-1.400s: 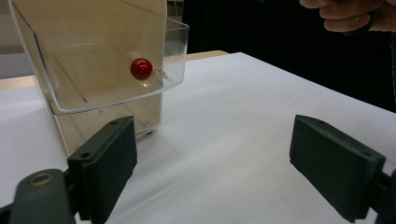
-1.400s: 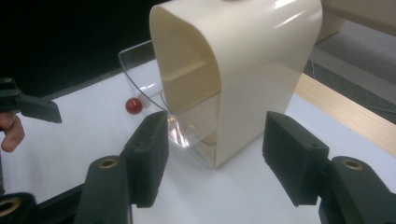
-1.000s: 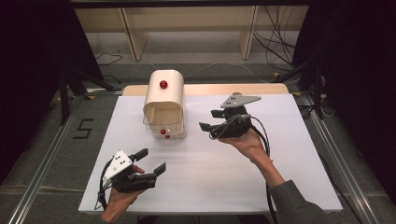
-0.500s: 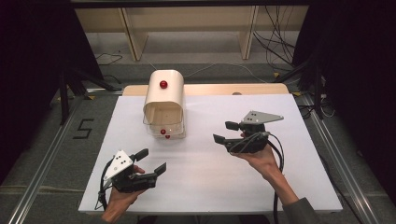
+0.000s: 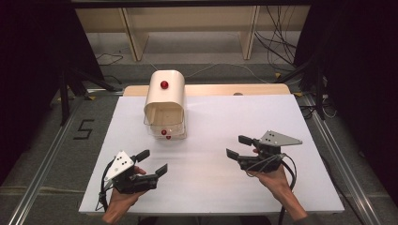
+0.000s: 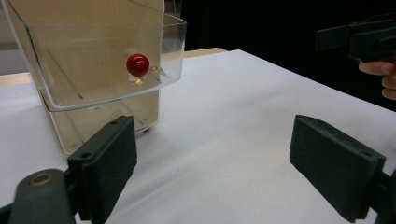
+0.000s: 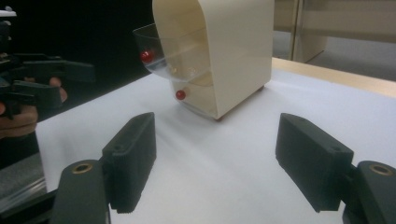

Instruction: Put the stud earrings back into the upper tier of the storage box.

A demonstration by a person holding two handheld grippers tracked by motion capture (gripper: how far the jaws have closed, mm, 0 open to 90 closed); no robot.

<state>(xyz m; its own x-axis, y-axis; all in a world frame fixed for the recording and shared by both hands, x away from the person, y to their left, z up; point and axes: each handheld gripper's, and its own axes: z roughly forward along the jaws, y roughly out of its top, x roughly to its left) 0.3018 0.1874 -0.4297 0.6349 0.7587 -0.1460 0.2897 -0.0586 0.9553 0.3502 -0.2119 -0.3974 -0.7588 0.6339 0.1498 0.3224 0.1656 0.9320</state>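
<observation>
- The left hand-held gripper (image 5: 152,161) sits low over the near left part of the bench (image 5: 225,117), its jaws spread wide with nothing between them; a hand (image 5: 123,197) grips it from below.
- The right hand-held gripper (image 5: 237,146) is over the near right part of the bench, jaws likewise spread apart and empty, pointing left toward the middle; its grey three-cornered plate (image 5: 279,138) lies on top.
- The two are well apart, each facing roughly toward the cream drawer unit (image 5: 164,101) standing at the far left-centre of the white bench top.
- In the left gripper view, a clear plastic drawer (image 6: 107,70) juts out of the unit, pulled open, with a red knob (image 6: 138,64) on its front wall.
- In the right gripper view, a second red knob (image 7: 180,95) shows on the lower drawer, which looks pushed in.
- From the high view, another red knob (image 5: 164,85) sits on the unit's rounded top.
- Beyond the bench, a wooden shelf frame (image 5: 187,28) and loose cables (image 5: 281,42) lie on the floor.
</observation>
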